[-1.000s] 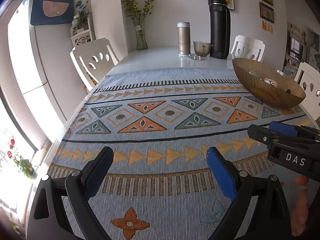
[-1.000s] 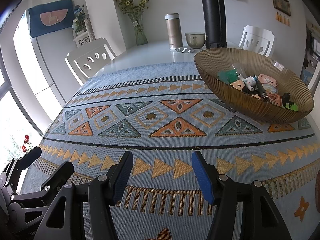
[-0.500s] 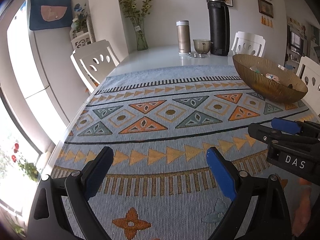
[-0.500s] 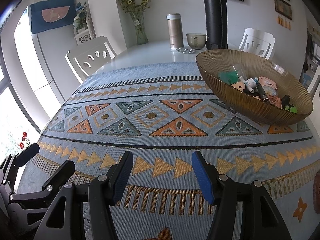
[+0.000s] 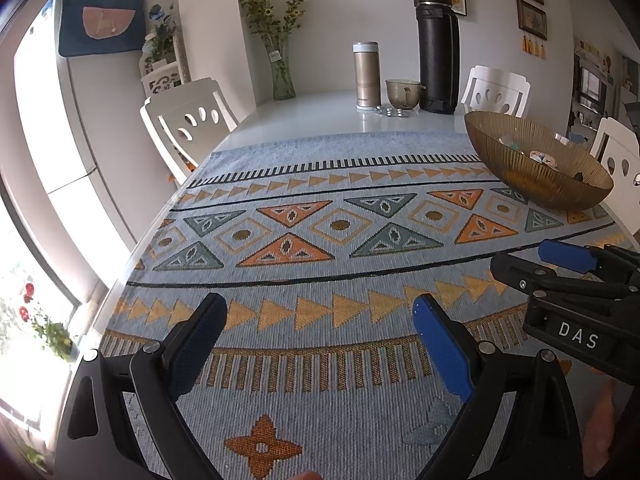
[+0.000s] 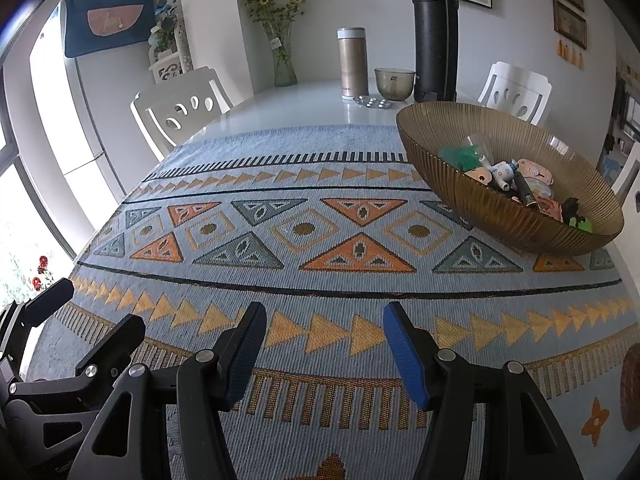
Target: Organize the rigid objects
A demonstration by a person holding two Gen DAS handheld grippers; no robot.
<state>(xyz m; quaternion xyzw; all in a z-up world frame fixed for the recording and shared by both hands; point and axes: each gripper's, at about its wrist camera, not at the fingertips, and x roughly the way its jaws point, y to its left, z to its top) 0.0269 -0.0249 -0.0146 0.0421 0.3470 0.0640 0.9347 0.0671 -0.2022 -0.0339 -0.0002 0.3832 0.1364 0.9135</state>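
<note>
An amber ribbed glass bowl [image 6: 508,216] stands on the patterned blue cloth [image 6: 320,240] at the right and holds several small rigid objects [image 6: 516,184]. It also shows in the left wrist view [image 5: 532,172]. My left gripper [image 5: 320,332] is open and empty over the near part of the cloth [image 5: 320,240]. My right gripper [image 6: 324,336] is open and empty, near the front edge, well short of the bowl. Each gripper shows at the side of the other's view.
At the far end of the white table stand a tall black flask [image 6: 435,36], a gold thermos [image 6: 353,64], a small glass cup [image 6: 394,83] and a vase of flowers [image 6: 284,60]. White chairs [image 6: 180,108] stand around the table. A round brown mat [image 6: 632,384] lies at the right edge.
Both grippers have drawn back slightly toward the near edge of the table and stay open. The bowl looks a little farther off.
</note>
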